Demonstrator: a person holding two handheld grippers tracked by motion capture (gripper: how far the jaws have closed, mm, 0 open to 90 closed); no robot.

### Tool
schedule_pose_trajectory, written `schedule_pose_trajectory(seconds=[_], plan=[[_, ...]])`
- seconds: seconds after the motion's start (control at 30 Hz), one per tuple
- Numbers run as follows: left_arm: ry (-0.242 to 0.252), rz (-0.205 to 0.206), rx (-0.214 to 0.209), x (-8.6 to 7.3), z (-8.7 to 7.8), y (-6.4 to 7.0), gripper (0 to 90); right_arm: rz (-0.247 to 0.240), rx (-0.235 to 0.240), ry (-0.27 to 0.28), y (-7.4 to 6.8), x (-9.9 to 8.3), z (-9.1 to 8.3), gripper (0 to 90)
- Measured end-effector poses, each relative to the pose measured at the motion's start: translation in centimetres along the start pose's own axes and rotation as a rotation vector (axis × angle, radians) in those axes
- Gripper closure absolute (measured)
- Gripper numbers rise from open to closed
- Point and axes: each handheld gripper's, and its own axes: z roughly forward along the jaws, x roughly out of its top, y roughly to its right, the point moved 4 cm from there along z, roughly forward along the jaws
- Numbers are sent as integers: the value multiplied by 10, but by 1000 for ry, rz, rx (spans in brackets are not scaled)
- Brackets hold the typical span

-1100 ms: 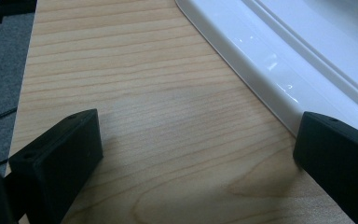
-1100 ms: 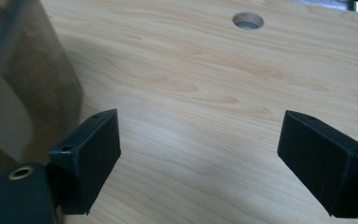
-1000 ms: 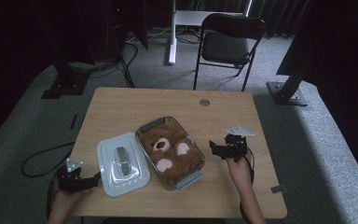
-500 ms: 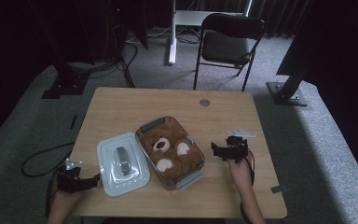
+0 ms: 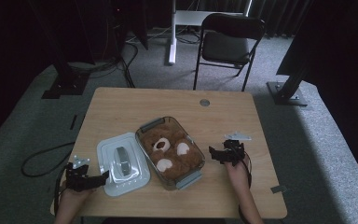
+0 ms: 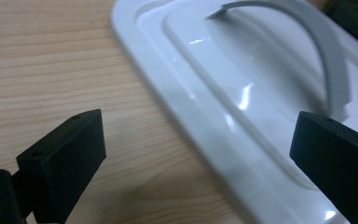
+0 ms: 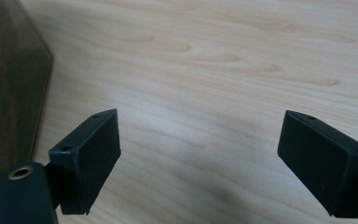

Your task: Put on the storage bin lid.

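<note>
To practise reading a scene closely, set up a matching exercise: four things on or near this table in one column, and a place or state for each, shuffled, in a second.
Things:
1. white lid
2. clear box
3. left gripper
4. folding chair

Places or states:
A. on the floor beyond the table's far edge
B. holds a brown plush bear
C. open, jaws at the lid's near edge
D. flat on the table, handle up, left of the box

Pairs: 1-D, 2-B, 3-C, 4-A

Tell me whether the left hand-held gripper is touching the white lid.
Apart. The left gripper view shows the left hand-held gripper open, straddling the white lid's edge, with gaps at both jaws.
</note>
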Motion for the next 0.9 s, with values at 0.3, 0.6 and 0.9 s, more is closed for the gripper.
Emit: schedule_pose_trajectory(seconds=[0.3,0.6,0.9], plan=[[8,15,-44,15,6,24,49,-49,15,-45,-12,-11,9,124],[3,34,-81,26,16,50,49,-53,9,-54,-12,-14,10,124],[-5,47,-59,39,33,64,74,-62,16,-78,-16,-17,13,125]])
